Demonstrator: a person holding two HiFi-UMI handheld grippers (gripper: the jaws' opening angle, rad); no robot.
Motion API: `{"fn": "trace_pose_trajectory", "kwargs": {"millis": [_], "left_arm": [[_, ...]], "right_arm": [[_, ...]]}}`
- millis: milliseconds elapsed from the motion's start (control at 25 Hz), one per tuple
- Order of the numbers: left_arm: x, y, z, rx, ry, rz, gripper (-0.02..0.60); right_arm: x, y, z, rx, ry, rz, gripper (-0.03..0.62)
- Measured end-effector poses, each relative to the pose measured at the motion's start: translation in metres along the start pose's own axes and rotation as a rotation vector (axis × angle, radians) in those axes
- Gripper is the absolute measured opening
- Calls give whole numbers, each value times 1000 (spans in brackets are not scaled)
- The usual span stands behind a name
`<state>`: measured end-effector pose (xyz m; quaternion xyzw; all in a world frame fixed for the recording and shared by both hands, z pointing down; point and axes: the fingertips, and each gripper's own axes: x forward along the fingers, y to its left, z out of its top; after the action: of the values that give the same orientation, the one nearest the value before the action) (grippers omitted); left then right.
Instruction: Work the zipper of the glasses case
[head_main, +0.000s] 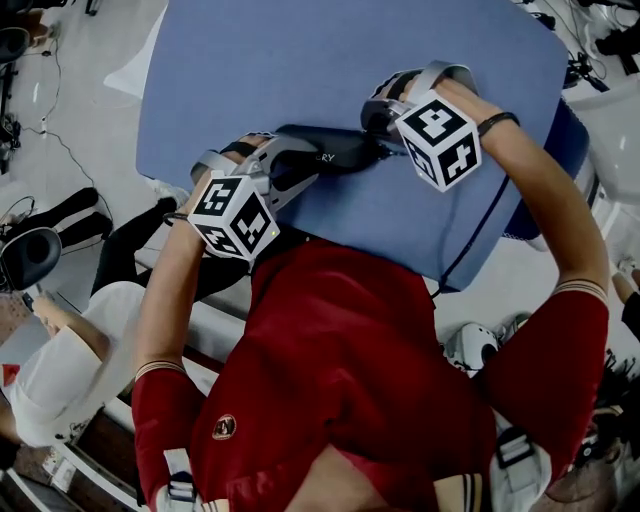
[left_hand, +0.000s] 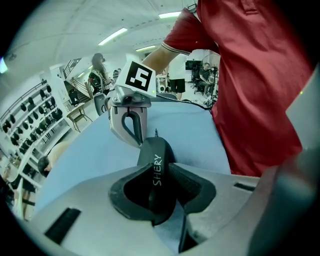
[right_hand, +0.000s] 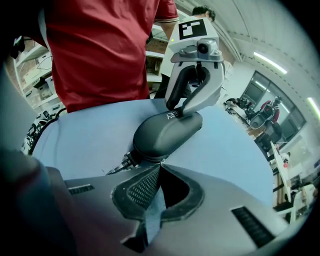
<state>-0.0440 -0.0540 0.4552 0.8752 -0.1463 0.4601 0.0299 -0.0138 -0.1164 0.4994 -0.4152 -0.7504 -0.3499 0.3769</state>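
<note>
Left tongs (left_hand: 159, 169): clamped on one end of the glasses case (left_hand: 156, 160), pads pressing both sides.
Right tongs (right_hand: 159, 167): fully together, tips against the case's other end, zipper pull (right_hand: 122, 162) just beside them.
Case: lying on the blue counter (head_main: 350, 60), between both tongs.

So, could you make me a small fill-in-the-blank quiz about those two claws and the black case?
1. The left claw is clamped on the end of the glasses case printed with the word ___.
2. The case lies on a table cover coloured ___.
3. The right claw, beside the zipper pull, has its jaws ___ (open or shut).
4. The person holding the claws wears a ___ shirt.

Missing words: SHERY; blue; shut; red.
</note>
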Motion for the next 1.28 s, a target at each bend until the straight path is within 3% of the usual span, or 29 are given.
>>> {"fn": "trace_pose_trajectory", "kwargs": {"millis": [800,1280], "left_arm": [[4,0,-3,-13,6,2,86],[3,0,-7,8,28,0,90]], "right_arm": [[-4,27,1,96,123,-48,0],[0,32,9,253,218,-110,0]]}}
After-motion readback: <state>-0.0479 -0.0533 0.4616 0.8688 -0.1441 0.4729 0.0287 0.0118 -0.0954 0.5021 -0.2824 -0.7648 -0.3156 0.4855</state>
